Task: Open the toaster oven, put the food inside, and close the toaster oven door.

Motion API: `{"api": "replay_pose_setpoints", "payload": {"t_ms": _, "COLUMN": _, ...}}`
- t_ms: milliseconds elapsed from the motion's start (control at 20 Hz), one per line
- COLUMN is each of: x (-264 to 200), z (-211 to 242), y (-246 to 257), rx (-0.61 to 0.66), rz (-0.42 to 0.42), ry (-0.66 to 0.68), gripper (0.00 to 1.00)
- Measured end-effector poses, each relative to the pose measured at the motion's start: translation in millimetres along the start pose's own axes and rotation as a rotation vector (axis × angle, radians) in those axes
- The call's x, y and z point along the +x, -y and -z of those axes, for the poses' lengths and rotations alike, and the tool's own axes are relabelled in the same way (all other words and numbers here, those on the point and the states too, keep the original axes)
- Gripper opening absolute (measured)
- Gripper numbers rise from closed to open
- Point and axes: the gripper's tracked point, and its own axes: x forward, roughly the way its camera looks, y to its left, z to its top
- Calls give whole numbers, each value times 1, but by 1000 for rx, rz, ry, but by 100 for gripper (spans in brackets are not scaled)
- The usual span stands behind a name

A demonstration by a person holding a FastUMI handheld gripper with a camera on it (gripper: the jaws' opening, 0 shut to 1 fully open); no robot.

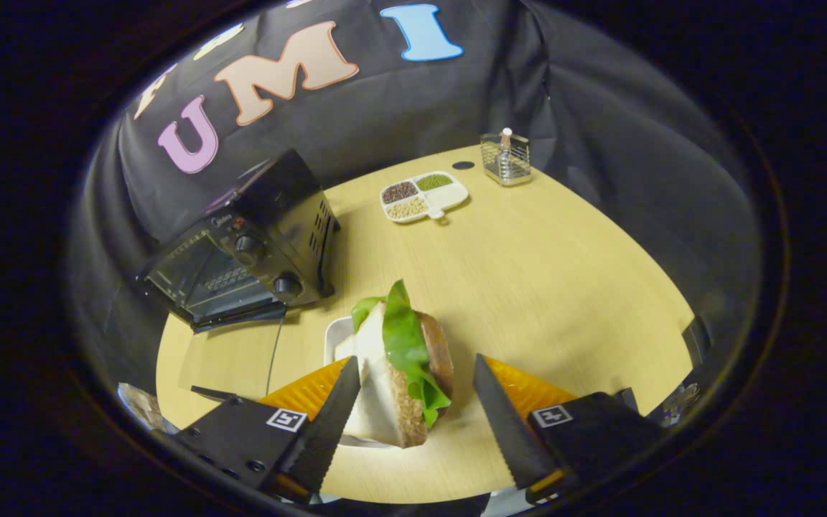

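The gripper (pixel 413 402) stands open, its fingers spread either side of the sandwich (pixel 403 373); the left finger (pixel 327 424) touches the bread, the right is apart. The sandwich stands on edge on a white plate (pixel 336 336); the toaster oven (pixel 245 248) sits beyond, door down, on the wooden table (pixel 543 287).

A round pale wooden table (pixel 543 287) stands against draped black cloth walls (pixel 622 129) under dim light.
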Motion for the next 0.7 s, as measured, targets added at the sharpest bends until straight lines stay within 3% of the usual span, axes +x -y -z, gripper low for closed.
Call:
{"api": "replay_pose_setpoints", "payload": {"t_ms": 200, "x": -4, "z": -6, "y": -6, "rx": 37, "rz": -15, "ry": -13, "gripper": 63}}
{"api": "replay_pose_setpoints", "payload": {"t_ms": 350, "x": -5, "z": -16, "y": -15, "rx": 113, "rz": -57, "ry": -13, "gripper": 49}}
{"api": "replay_pose_setpoints", "payload": {"t_ms": 500, "x": -9, "z": -19, "y": -21, "rx": 105, "rz": -74, "ry": -17, "gripper": 35}}
{"api": "replay_pose_setpoints", "payload": {"t_ms": 700, "x": -20, "z": -31, "y": -30, "rx": 94, "rz": -81, "ry": 5, "gripper": 35}}
